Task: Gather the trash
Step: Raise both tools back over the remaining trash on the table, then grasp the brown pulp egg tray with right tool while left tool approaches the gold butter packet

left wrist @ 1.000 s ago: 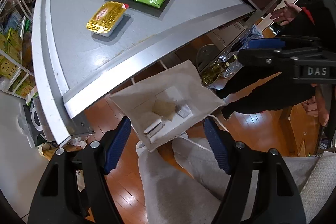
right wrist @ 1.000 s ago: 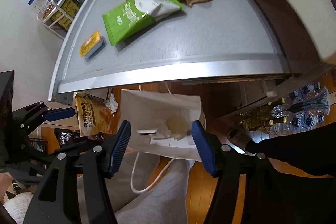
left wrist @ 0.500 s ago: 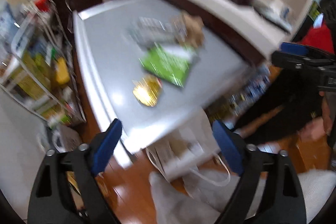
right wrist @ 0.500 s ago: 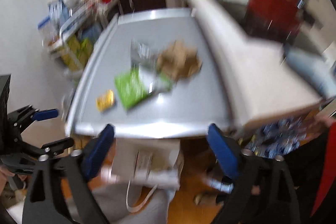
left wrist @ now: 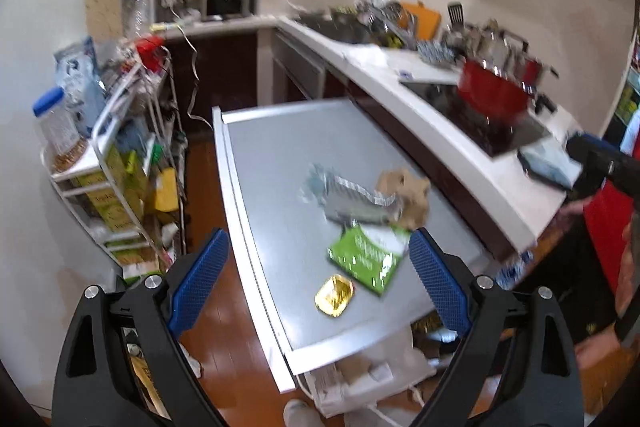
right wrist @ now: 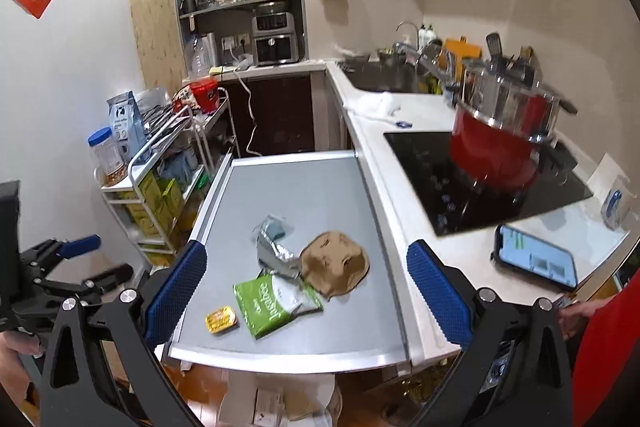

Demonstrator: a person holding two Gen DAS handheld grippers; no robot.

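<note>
Trash waits in two places: some lies in the white paper bag (right wrist: pixel 280 401) on the floor, just below the near table (right wrist: pixel 320 187) edge. Both the left gripper (left wrist: pixel 318 281) and right gripper (right wrist: pixel 306 291) have lifted away from it; the right's jaws are opening, the left's spread, both empty. Beyond, on the table, sit the yellow packet (right wrist: pixel 221 319), green pouch (right wrist: pixel 276 301), foil wrapper (right wrist: pixel 276 255) and brown pulp tray (right wrist: pixel 336 263), likely next.

Desk (right wrist: pixel 320 187): far half bare, open approach from above. Near half: trash cluster (right wrist: pixel 296 275) centre. 9 o'clock: wire rack (right wrist: pixel 160 187) hems narrow floor aisle. 3 o'clock: counter (right wrist: pixel 400 187) abuts desk edge; red pot (right wrist: pixel 496 147), phone (right wrist: pixel 536 261) on it.
</note>
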